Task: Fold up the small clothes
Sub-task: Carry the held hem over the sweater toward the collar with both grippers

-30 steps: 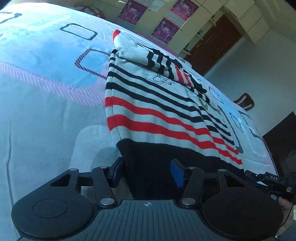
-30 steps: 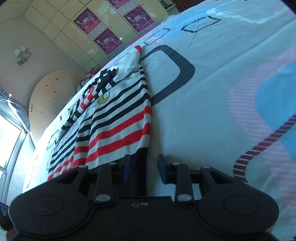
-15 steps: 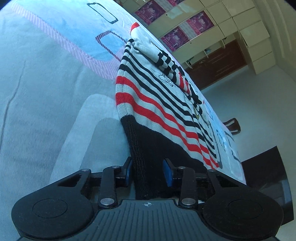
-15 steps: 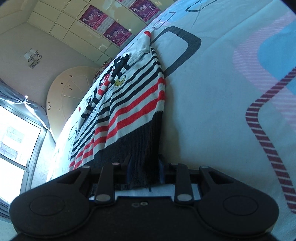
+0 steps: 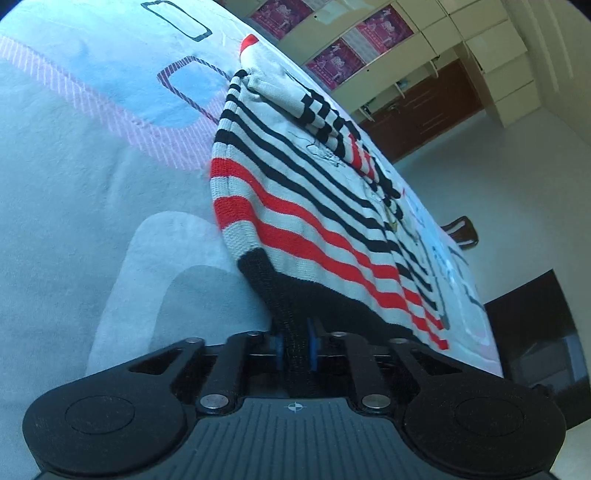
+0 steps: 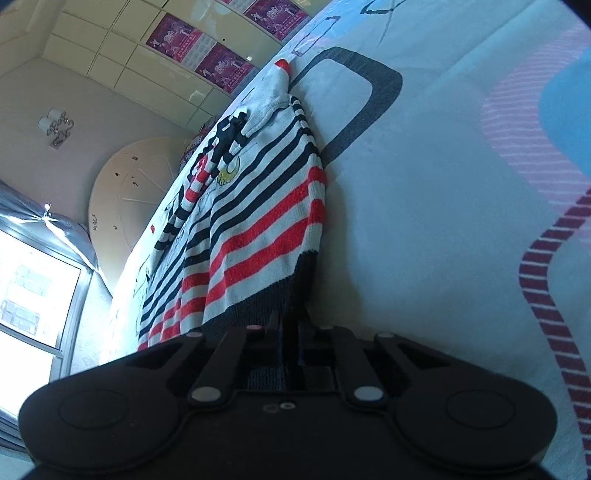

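A small knitted sweater with black and red stripes on pale grey lies on the bed sheet, its sleeves folded across the chest. My left gripper is closing its jaws on the black hem at the left corner, and the blue pads pinch the knit. In the right wrist view the sweater stretches away to the upper left. There my right gripper is closing on the hem's right corner, the dark knit squeezed between its fingers. Both corners are lifted slightly off the sheet.
The printed sheet spreads wide to the left of the sweater and to its right. Cupboards with purple posters line the far wall. A chair and dark furniture stand past the bed's edge. A bright window is at left.
Both grippers went from open around the black hem to clamped on it. The left one also tilted and dropped a little, drawing its corner of the hem up into a peak.
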